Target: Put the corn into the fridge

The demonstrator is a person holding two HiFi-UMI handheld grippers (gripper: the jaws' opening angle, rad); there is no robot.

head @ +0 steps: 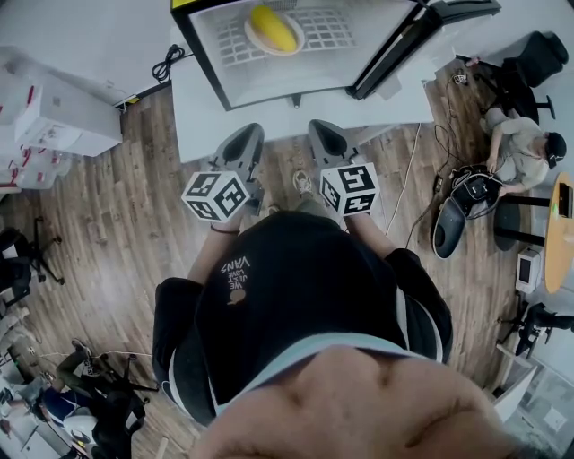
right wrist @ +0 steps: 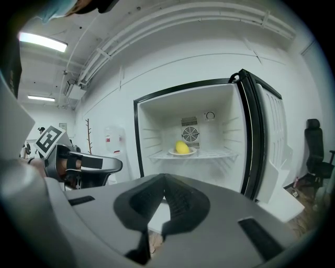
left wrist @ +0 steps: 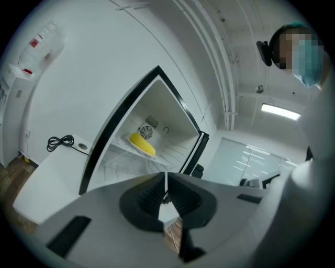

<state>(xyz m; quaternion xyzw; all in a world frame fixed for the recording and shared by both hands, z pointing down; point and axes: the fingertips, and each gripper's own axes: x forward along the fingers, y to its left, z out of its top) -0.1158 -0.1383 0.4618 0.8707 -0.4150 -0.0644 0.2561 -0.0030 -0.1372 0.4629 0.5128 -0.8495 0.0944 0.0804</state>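
Observation:
The yellow corn (head: 272, 28) lies on a white plate (head: 254, 39) on the wire shelf inside the open white fridge (head: 386, 38). The corn (right wrist: 181, 147) shows in the right gripper view at the shelf's middle, below the fan grille, and in the left gripper view the corn (left wrist: 142, 144) sits seen from the side. My left gripper (head: 239, 146) and right gripper (head: 327, 141) hang side by side in front of the fridge, well short of it. Both are shut with nothing between their jaws. The left gripper (right wrist: 107, 165) also shows in the right gripper view.
The fridge door (right wrist: 267, 141) stands swung open at the right. A black cable (head: 167, 64) lies coiled left of the fridge. White boxes (head: 54, 116) stand at the left, a person (head: 522, 143) and an office chair (head: 529, 67) at the right, on the wooden floor (head: 117, 224).

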